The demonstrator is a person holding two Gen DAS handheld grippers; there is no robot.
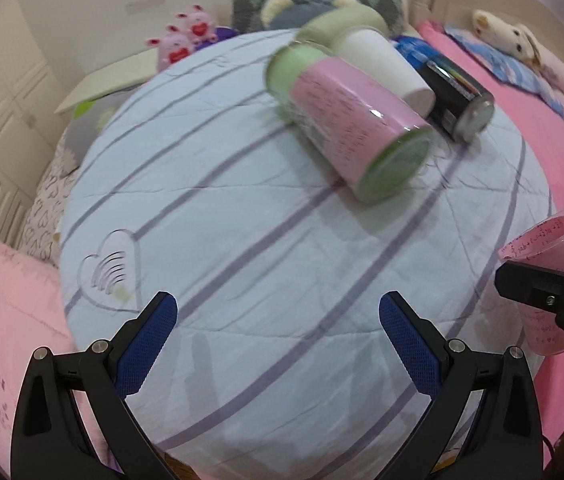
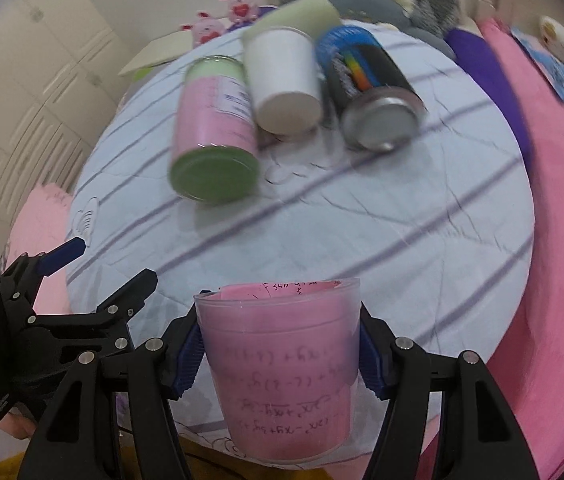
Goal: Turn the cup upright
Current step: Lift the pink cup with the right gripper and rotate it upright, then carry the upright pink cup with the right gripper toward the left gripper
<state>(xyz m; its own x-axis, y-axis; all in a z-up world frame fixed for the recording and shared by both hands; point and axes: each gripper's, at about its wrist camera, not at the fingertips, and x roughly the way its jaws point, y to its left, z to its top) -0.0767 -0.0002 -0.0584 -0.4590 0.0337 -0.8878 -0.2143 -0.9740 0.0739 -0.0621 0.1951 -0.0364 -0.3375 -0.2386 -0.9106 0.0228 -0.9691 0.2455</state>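
A: In your left wrist view, your left gripper (image 1: pixel 277 336) is hovering with its jaws spread wide and nothing between them, over the pale blue striped quilt (image 1: pixel 241 240). The pink cup (image 1: pixel 542 280) is peeking in at the right edge, clear plastic with pink paper and handwriting inside, and your right gripper (image 1: pixel 554 300) is clasping it.

B: And the right wrist view?

A: There your right gripper (image 2: pixel 279 344) is clamping the pink cup (image 2: pixel 282 364) by both sides, rim up, above the quilt's near edge (image 2: pixel 322 240). The writing is reading upside down. This view is showing the cup whole; the other shows only a slice. Your left gripper (image 2: pixel 93 264) is sitting to the left, fingers apart. Beyond, a pink-and-green jar (image 2: pixel 213 132), a white cup (image 2: pixel 282 80) and a black can (image 2: pixel 370 92) are lying on their sides.
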